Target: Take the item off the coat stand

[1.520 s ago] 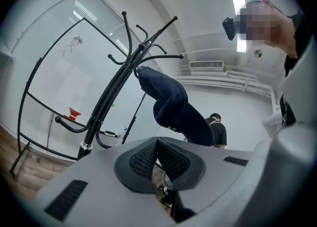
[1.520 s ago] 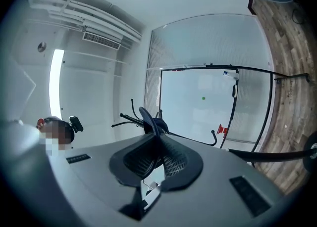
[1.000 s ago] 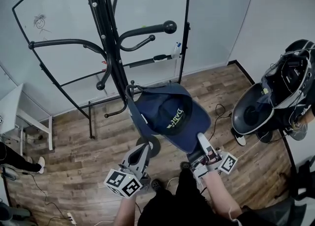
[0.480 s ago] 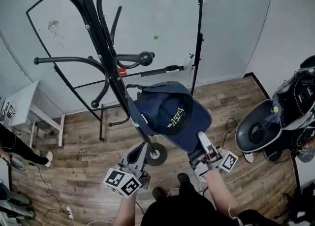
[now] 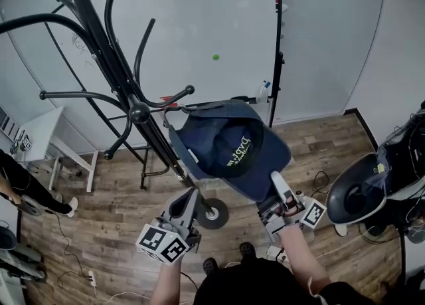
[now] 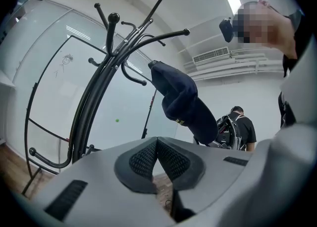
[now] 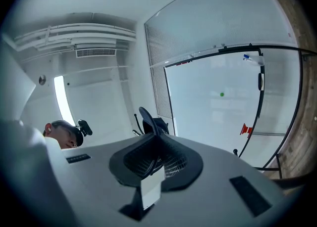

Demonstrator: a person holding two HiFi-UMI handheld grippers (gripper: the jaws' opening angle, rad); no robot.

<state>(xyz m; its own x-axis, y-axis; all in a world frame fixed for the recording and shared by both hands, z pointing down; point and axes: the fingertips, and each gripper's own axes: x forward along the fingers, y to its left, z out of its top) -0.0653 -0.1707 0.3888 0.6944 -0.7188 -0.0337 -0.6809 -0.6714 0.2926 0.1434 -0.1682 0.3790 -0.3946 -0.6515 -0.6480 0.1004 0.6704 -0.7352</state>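
A navy cap (image 5: 229,147) with yellow lettering hangs beside the black coat stand (image 5: 113,64). Its back strap (image 5: 194,106) lies just below a ball-tipped hook (image 5: 188,89); I cannot tell whether the two touch. My right gripper (image 5: 273,181) is shut on the cap's brim from below, and the brim's thin dark edge (image 7: 147,117) runs between the right gripper (image 7: 156,139) pads. My left gripper (image 5: 188,197) is held lower left of the cap, shut on nothing. In the left gripper view the cap (image 6: 181,100) hangs above and ahead of the left gripper (image 6: 157,142).
A glass whiteboard (image 5: 219,31) on a black frame stands behind the stand. The stand's round base (image 5: 214,214) rests on the wood floor. A white table (image 5: 40,137) is at the left, and a person with a backpack (image 5: 392,177) is at the right. Cables lie on the floor.
The head view has tilted, so the stand now sits further left. The cap stays in the right gripper and its strap now lies by the ball-tipped hook. The left gripper stays shut below.
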